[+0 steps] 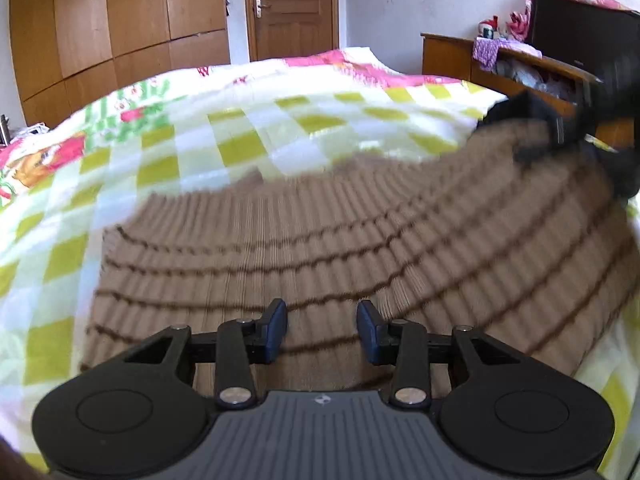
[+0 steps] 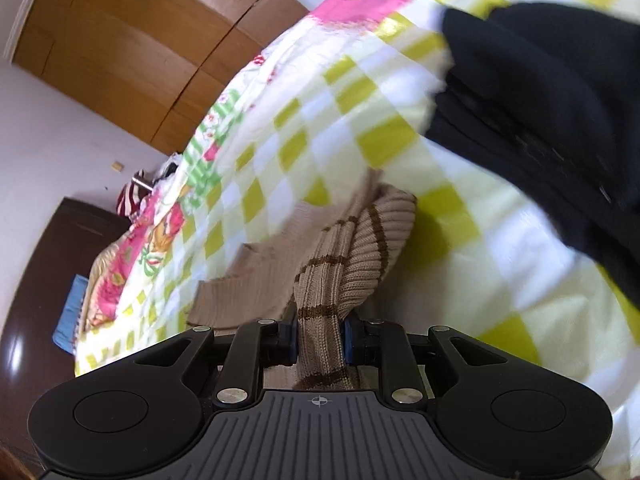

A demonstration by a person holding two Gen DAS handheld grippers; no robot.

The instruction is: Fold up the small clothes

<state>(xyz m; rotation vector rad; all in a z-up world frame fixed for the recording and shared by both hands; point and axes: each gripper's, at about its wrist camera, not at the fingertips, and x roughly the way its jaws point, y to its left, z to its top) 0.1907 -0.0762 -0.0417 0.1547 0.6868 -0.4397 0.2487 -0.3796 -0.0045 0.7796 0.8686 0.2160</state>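
On the checked bed [image 1: 248,136] lies the striped brown sweater [image 1: 340,248]; right gripper [image 2: 319,340] jaws clamp its bunched edge, left gripper [image 1: 322,330] jaws stand apart above it. Carry that edge across evenly, keeping layers aligned.

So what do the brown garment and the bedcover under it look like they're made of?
Brown striped sweater: a ribbed knit, likely wool or acrylic, matte; vertical ribs and knit loops show where the right gripper pinches it. Checked bedcover: looks like soft, slightly fluffy fleece or plush fabric, matte, though blur leaves that open.
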